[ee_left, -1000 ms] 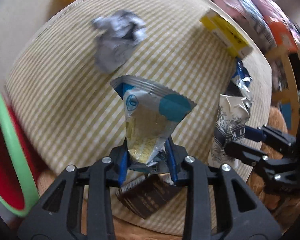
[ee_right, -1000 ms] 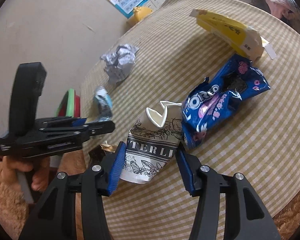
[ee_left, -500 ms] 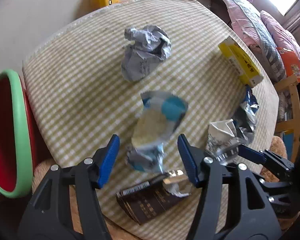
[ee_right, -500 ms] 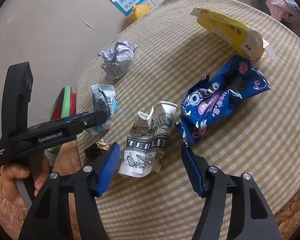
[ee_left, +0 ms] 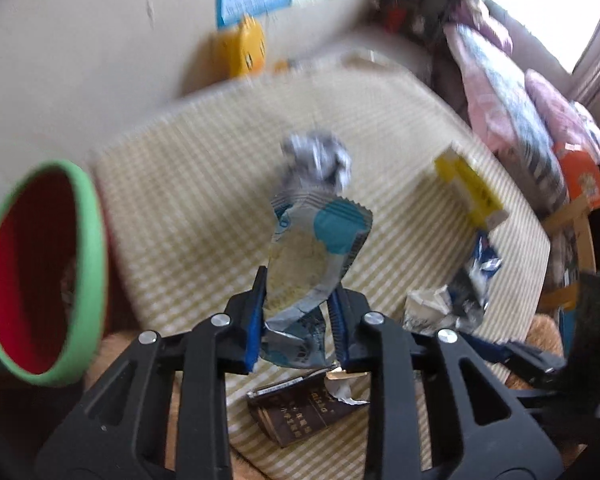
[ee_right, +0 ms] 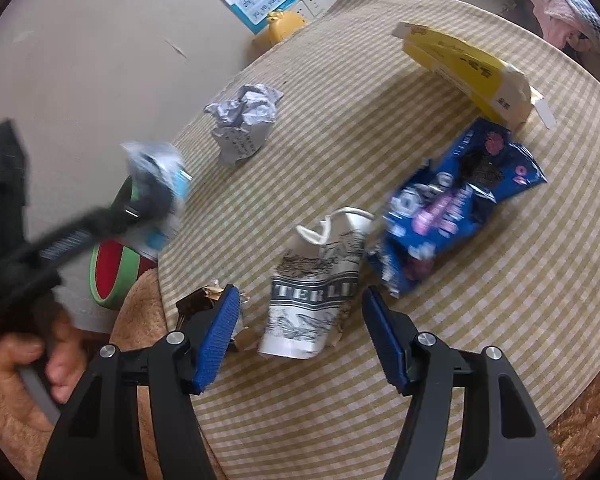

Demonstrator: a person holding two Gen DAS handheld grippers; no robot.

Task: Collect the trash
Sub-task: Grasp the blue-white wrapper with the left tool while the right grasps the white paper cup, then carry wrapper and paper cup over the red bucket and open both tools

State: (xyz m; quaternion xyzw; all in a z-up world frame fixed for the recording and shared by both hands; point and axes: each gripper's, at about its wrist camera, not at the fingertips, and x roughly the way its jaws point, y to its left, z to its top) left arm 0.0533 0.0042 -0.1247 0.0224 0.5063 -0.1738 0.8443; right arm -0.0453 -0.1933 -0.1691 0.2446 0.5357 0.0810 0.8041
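A crinkled silver-and-teal snack wrapper [ee_left: 316,240] stands up between the blue pads of my left gripper [ee_left: 298,300], whose jaws are closing and pinch its lower end. It hangs above the checked table [ee_left: 188,200]. In the right wrist view the same wrapper [ee_right: 156,160] is blurred, near the red bin with a green rim [ee_right: 112,276]. My right gripper [ee_right: 300,294] is open. A crushed printed paper cup [ee_right: 316,288] lies on the cloth between its fingers, untouched.
A crumpled grey paper ball [ee_right: 244,120], a blue Oreo bag [ee_right: 460,208], a yellow carton [ee_right: 464,68] and a dark brown wrapper [ee_left: 300,408] lie on the round table. The bin [ee_left: 88,240] stands off its left edge. A hand [ee_right: 20,360] holds the left gripper.
Half a second ago the left jaws stood apart with the wrapper loose on the cloth; now they pinch it and have lifted it. The right gripper widened slightly around the cup.
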